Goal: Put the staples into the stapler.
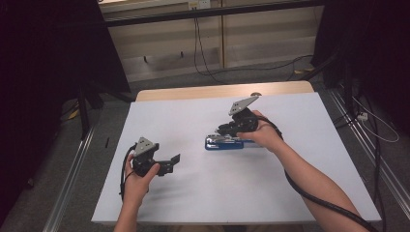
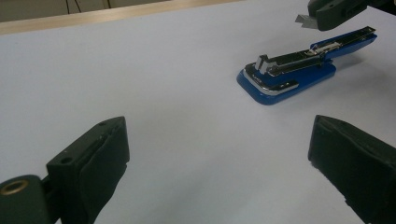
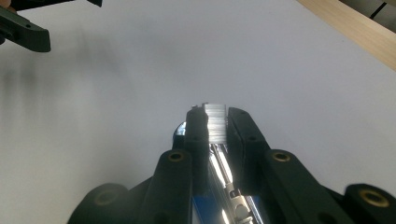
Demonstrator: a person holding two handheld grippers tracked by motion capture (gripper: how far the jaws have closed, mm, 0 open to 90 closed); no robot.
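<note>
So the blue stapler (image 1: 224,142) sits flipped open mid-tabletop, a bit toward the right edge. The right gripper (image 3: 215,122) pinches a strip of staples (image 3: 216,122) right above the open magazine, not yet dropped in. The left gripper (image 1: 175,158) hangs wide open, empty, near the front-left. Closing it's still left.

White-topped table (image 1: 193,193) on grey floor (image 1: 164,82), pale panelled wall (image 1: 270,38) behind.
</note>
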